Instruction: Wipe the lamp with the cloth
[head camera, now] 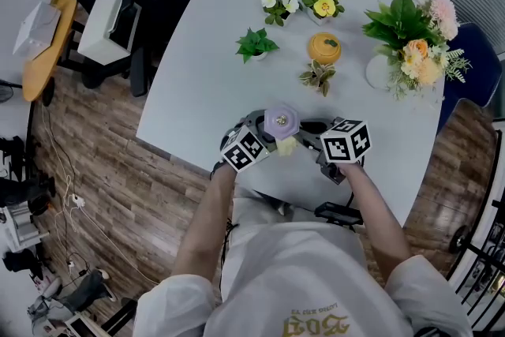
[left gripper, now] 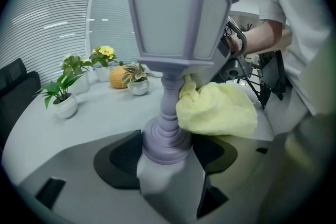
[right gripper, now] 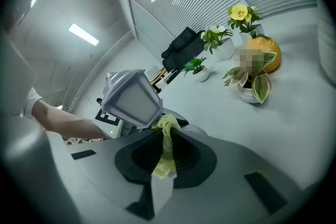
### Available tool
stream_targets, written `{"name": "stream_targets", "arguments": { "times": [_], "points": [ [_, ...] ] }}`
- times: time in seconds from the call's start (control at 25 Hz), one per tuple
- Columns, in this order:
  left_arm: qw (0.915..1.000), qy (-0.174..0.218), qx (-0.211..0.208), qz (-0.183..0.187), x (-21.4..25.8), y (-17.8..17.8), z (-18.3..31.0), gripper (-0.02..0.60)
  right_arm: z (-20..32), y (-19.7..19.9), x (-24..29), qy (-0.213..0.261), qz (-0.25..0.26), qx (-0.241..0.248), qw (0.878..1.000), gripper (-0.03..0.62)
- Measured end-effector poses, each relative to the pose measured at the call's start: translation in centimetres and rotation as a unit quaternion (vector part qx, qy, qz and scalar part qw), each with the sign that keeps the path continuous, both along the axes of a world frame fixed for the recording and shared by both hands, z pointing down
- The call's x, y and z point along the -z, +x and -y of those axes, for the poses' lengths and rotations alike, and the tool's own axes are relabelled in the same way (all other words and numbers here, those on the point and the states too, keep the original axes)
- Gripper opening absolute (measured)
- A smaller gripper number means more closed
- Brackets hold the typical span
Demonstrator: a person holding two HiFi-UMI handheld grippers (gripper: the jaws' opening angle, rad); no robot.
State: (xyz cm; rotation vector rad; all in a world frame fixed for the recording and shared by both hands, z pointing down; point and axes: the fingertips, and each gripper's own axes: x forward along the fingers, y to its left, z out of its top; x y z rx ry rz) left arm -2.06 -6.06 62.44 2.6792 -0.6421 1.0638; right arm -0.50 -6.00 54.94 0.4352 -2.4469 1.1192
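Above a white table (head camera: 201, 83), our left gripper (left gripper: 166, 159) clamps the lilac lantern lamp (left gripper: 174, 34) by its base; our right gripper (right gripper: 161, 168) pinches a yellow cloth (left gripper: 216, 110) against its stem.

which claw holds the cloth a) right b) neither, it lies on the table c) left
a: in the right gripper view the right claw is shut on the yellow cloth, while the left claw grips the lamp by its base.
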Motion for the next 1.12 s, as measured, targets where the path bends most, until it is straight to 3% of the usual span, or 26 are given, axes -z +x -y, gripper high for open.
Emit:
{"name": "stream_targets", "arguments": {
  "times": [0.28, 0.6, 0.76, 1.12],
  "points": [
    [1.0, 0.0, 0.001, 0.0, 0.0, 0.0, 0.0, 0.299, 0.0, 0.0, -2.0, -0.013, -0.036, 0.002, 0.999, 0.046],
    [1.0, -0.002, 0.001, 0.004, -0.2, -0.1, 0.0, 0.299, 0.2, 0.2, -2.5, -0.017, -0.033, 0.003, 0.999, 0.046],
    [1.0, -0.002, 0.002, 0.002, -0.2, -0.1, 0.0, 0.299, 0.3, 0.4, -1.8, -0.016, -0.012, 0.007, 1.0, 0.046],
    [1.0, -0.002, -0.001, 0.003, -0.2, -0.1, 0.0, 0.299, 1.8, 1.2, 0.4, -0.034, 0.066, -0.034, 0.997, 0.046]
  ]
}}
